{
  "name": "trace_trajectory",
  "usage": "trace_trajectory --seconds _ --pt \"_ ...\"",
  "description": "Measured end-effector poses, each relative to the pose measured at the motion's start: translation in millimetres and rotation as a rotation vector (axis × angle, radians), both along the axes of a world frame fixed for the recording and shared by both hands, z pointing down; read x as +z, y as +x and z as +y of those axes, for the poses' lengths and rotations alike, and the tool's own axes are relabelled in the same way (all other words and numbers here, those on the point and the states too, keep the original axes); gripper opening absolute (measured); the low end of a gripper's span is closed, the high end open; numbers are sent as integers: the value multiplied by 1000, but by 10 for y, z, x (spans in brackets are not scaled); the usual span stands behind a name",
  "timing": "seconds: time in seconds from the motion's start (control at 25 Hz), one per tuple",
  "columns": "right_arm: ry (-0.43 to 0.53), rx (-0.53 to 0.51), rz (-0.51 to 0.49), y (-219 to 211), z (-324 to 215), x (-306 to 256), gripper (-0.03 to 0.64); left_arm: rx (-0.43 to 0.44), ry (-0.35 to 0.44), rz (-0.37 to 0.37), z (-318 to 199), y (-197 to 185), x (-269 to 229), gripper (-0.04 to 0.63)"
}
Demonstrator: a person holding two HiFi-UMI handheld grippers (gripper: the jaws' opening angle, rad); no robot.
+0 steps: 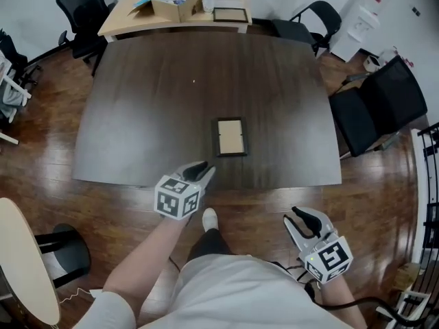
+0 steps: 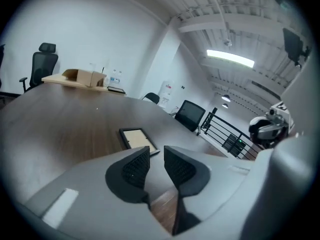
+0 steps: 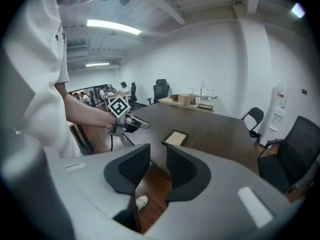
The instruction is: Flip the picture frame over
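The picture frame (image 1: 230, 137), black-rimmed with a pale inside, lies flat near the front edge of the dark wooden table (image 1: 158, 101). It also lies ahead in the left gripper view (image 2: 137, 139) and the right gripper view (image 3: 175, 137). My left gripper (image 1: 204, 171) hovers over the table's front edge, a little short and left of the frame, jaws nearly together and holding nothing (image 2: 156, 151). My right gripper (image 1: 297, 215) is off the table over the floor at lower right, jaws likewise close together and empty (image 3: 158, 149). The right gripper view catches the left gripper (image 3: 127, 120) too.
Black office chairs stand at the table's right (image 1: 374, 105), far right (image 1: 312, 19) and far left (image 1: 79, 5). A light wooden desk (image 1: 130, 16) behind holds cardboard boxes (image 1: 171, 7) and another frame (image 1: 230, 14). A round pale table (image 1: 20, 266) stands at lower left.
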State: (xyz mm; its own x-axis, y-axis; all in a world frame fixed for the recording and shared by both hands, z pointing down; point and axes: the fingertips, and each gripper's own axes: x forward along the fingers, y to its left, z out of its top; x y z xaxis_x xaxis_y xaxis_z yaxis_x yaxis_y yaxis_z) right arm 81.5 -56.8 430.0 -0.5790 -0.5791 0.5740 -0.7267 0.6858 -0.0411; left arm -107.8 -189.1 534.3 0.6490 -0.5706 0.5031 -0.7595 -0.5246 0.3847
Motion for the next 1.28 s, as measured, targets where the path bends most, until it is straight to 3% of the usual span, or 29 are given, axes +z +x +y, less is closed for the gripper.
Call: trace_trajectory --seconds 0.32,0.48,0.68,0.92,1.28 --pt "61 -56 -87 612 1036 102 106 9 191 36 1866 476 -834 86" --pt "57 -82 -121 782 1548 146 106 -7 202 101 2856 697 -989 86" --pt "89 -105 -137 865 2143 98 109 -5 227 92 3652 796 -1074 86" --pt "138 -76 -142 654 2774 -76 112 97 309 102 4294 764 -1377 84" --pt "151 -100 -159 -58 3854 -304 110 106 316 104 5365 220 -1400 81"
